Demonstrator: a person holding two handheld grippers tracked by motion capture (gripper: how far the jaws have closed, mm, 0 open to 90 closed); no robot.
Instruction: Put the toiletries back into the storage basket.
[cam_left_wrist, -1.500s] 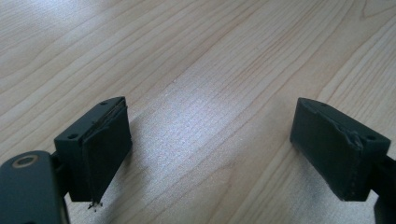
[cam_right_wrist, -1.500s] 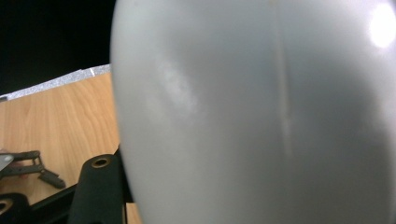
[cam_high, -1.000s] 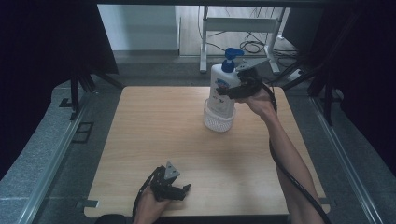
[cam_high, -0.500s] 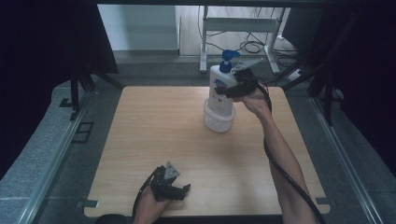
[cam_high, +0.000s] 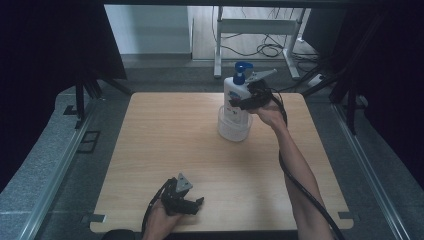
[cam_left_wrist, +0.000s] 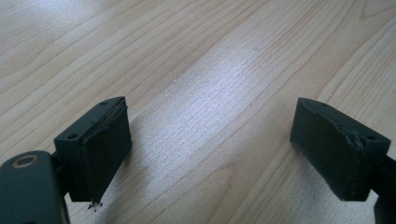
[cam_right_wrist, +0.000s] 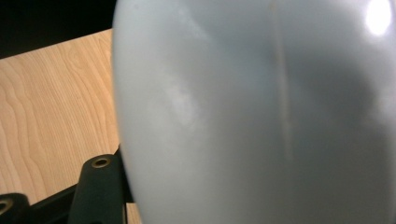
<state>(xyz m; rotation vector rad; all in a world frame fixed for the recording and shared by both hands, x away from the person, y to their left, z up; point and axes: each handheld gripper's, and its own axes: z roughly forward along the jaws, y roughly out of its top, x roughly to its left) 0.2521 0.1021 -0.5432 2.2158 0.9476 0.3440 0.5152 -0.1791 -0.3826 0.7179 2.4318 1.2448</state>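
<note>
I found the pump bottle, white with a blue pump head, standing upright at the far right part of the surface, its base set down into a clear round container. Whether the base had reached the container's floor I could not tell from the high view. I judged the work to be the placing of the bottle into that container, and I rated it as nearly complete: the bottle was in, upright and centred as far as I could see. What remained, in my judgement, was to seat it fully, let go and draw the hand clear.

The right gripper was clenched on the bottle's upper body, just below the pump head, approaching from the right side. In the right gripper view the bottle's pale wall sat hard against the camera, with part of the gripper's black frame visible beneath it at the lower left, so the bottle lay directly between the jaws.

The left gripper rested at the near edge of the surface, well apart from the bottle and container. Its jaws stood released and wide, with bare wood grain between them in the left gripper view and nothing held.
</note>
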